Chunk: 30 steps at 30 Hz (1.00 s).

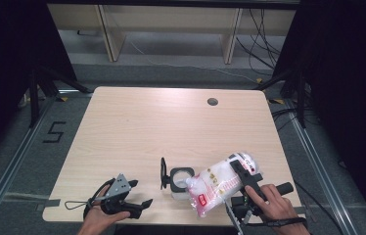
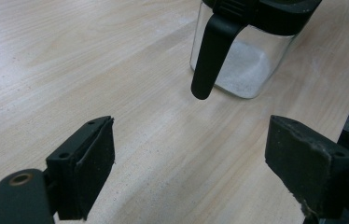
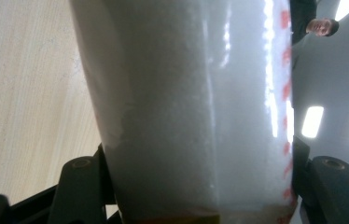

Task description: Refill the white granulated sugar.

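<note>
The table (image 1: 137, 132) carried everything near its six o'clock edge. My right gripper (image 1: 242, 172) clamped the bag of white granules (image 1: 222, 182), tilted with its mouth at nine o'clock over the open glass jar (image 1: 181, 180). At eight o'clock, my left gripper (image 1: 139, 193) rested, jaws wide and empty.

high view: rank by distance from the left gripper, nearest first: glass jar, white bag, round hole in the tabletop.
1. Glass jar: just right of the left gripper, lid flipped open.
2. White bag: right of the jar, held tilted over it by the right gripper.
3. Round hole: far side of the table, toward the right.
</note>
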### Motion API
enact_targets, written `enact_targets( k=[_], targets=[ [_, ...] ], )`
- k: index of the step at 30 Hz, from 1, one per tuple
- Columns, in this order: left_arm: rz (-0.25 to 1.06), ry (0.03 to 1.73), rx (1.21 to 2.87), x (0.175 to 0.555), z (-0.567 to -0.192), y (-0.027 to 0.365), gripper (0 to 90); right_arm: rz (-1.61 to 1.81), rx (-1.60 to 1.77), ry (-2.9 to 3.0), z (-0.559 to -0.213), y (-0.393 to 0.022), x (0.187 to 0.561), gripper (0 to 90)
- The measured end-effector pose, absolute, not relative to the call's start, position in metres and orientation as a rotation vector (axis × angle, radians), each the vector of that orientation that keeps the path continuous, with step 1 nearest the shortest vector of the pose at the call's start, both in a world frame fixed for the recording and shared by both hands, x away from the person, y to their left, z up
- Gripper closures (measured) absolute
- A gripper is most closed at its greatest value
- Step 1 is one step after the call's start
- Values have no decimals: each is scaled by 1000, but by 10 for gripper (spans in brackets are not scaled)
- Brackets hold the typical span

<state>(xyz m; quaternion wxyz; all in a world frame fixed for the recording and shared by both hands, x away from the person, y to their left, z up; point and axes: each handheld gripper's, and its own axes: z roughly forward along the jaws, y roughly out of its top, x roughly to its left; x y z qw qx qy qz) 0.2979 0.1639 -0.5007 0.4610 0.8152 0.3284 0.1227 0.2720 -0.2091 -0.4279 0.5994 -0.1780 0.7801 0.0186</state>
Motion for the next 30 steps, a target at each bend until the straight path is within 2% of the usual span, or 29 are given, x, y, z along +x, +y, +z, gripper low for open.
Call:
enact_targets(
  k=[30],
  targets=[
    [299, 809, 2014, 298, -501, 165, 154, 54, -378, 1792, -428, -215, 273, 396]
  ],
)
